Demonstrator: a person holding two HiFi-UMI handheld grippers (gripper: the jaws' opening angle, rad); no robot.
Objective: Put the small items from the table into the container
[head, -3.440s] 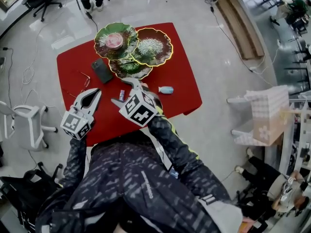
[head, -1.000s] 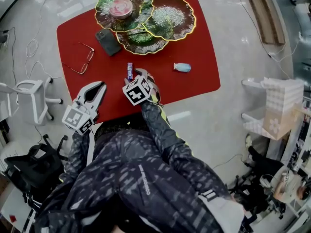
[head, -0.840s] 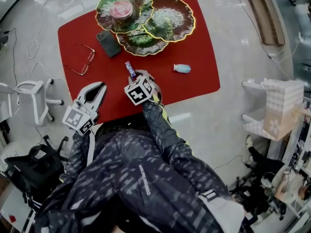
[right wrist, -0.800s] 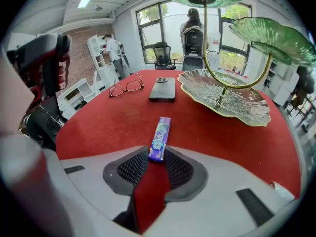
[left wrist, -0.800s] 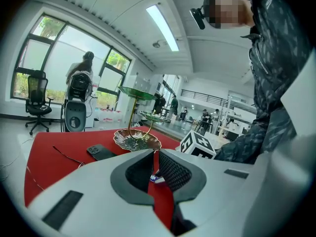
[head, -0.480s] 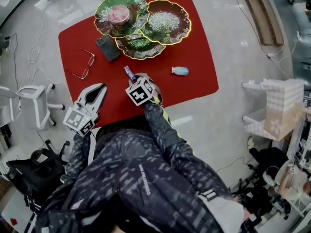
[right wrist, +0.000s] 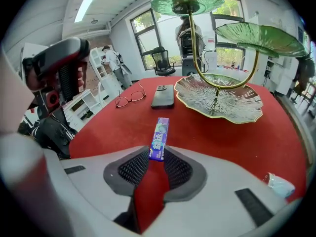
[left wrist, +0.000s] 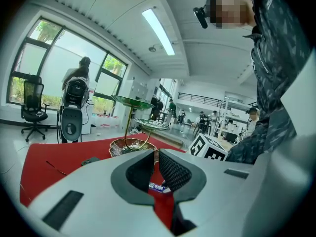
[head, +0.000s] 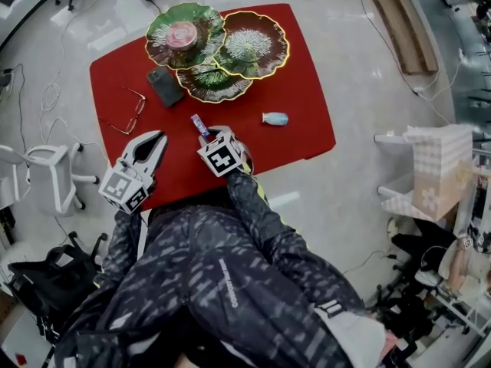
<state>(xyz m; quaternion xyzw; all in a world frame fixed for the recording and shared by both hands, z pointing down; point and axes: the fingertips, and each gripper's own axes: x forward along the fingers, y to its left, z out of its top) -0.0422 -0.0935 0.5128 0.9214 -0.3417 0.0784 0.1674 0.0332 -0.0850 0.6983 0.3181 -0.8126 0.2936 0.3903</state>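
The purple stick pack (right wrist: 159, 138) is pinched by its near end between the ribbed pads of the right tool (right wrist: 156, 157), jaws pressed onto its two long sides. The rest of the pack juts forward past the tips over the red table (right wrist: 123, 127). Its wrapper carries white characters and a pale green patch, but the print is too small to read. In the head view the pack (head: 199, 124) points away from the right tool (head: 209, 133) toward the tiered container (head: 285, 48). Whether its far end touches the table (head: 299, 129) cannot be told.

Beyond the pack lies a dark phone (right wrist: 163, 96), face down, with a pair of glasses (right wrist: 130, 97) just to its left. The container's lowest leaf-shaped dish (right wrist: 222, 117), gold-rimmed, stands to the right of the phone, and two green dishes rise above it on a brass stem. The top dish holds a round pink item (head: 182, 34). A small pale blue packet (head: 275, 119) lies alone on the table, on the right, apart from the rest.

The left tool (head: 154, 139) hangs over the near left edge of the table, its jaws pressed together at the tips with nothing between them (left wrist: 155, 154). Both tools bear cubes of black-and-white square markers with no words
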